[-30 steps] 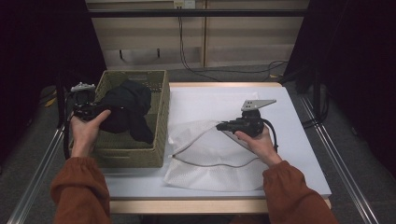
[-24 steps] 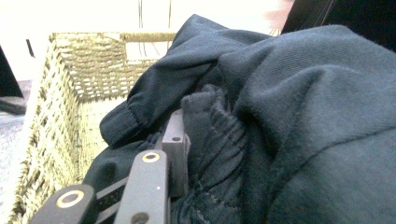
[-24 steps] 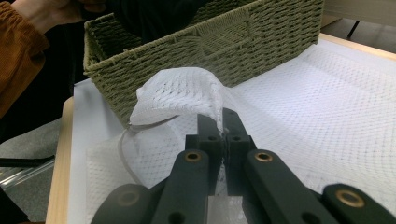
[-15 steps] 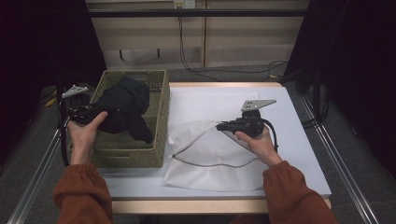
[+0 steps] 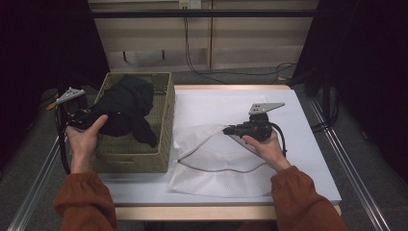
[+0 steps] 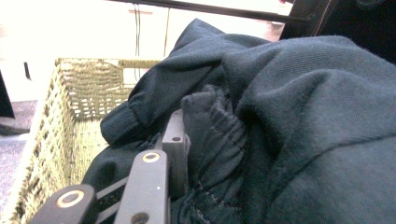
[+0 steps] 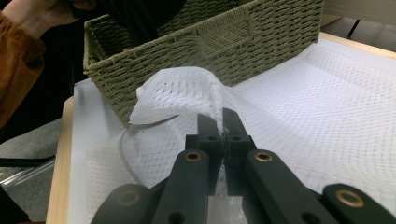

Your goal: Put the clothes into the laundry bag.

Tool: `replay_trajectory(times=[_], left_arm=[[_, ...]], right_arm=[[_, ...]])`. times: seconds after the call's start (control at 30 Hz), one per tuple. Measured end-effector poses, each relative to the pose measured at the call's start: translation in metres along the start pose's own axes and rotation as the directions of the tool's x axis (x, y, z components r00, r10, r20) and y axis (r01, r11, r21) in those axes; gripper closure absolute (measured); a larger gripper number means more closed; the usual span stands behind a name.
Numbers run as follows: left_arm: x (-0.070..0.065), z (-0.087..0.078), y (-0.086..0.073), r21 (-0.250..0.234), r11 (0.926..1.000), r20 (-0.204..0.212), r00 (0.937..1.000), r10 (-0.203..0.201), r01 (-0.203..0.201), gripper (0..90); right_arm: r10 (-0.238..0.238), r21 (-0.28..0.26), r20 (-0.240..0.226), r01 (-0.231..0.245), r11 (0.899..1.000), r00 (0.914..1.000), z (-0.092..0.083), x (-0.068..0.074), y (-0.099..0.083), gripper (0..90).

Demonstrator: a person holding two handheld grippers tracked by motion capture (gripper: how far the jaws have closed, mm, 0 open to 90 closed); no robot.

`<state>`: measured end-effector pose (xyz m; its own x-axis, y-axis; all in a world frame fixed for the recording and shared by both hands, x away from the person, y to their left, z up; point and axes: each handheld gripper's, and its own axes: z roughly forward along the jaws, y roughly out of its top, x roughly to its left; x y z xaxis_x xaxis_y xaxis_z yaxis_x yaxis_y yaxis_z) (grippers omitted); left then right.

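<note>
A dark garment is heaped in the woven basket at the table's left, with a part hanging over the basket's inner wall. My left gripper reaches into the basket from its left side and is shut on a bunched fold of the garment; one jaw shows, while cloth hides the other. A white mesh bag lies flat on the table to the right of the basket. My right gripper is shut on the bag's upper edge and holds it raised, so the mouth gapes toward the basket.
A white sheet covers the table beyond the bag. A cord runs along the bag's opening. Metal rails line both sides of the table, and a dark curtain stands at the far left and right.
My left hand has drawn slightly to the left with the garment in its jaws. The right hand and the bag have stayed put.
</note>
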<state>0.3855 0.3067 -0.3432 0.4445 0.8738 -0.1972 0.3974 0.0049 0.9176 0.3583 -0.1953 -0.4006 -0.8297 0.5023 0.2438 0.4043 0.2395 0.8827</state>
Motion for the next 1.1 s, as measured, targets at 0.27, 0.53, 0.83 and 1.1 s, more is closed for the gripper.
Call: replay_trajectory(times=[0.27,0.53,0.83,1.1], left_arm=[[-0.008,-0.013,0.010,-0.065,0.9978,0.006,0.9999,0.013,-0.012,63.8],[-0.023,-0.019,0.020,-0.108,0.9930,0.019,0.9985,0.052,-0.050,63.7],[-0.029,-0.027,0.025,-0.145,0.9875,0.023,0.9976,0.065,-0.060,63.7],[-0.036,-0.037,0.030,-0.177,0.9800,0.045,0.9941,0.099,-0.090,63.7]], right_arm=[[0.000,-0.005,0.004,0.000,1.000,1.0000,-0.001,0.000,0.000,88.8],[0.000,0.001,0.002,0.000,1.000,1.0000,0.000,0.000,0.000,88.8],[-0.002,0.002,0.001,0.002,1.000,1.0000,0.000,0.000,0.000,88.8],[-0.002,0.002,0.005,0.002,1.000,1.0000,-0.001,0.000,0.000,88.8]])
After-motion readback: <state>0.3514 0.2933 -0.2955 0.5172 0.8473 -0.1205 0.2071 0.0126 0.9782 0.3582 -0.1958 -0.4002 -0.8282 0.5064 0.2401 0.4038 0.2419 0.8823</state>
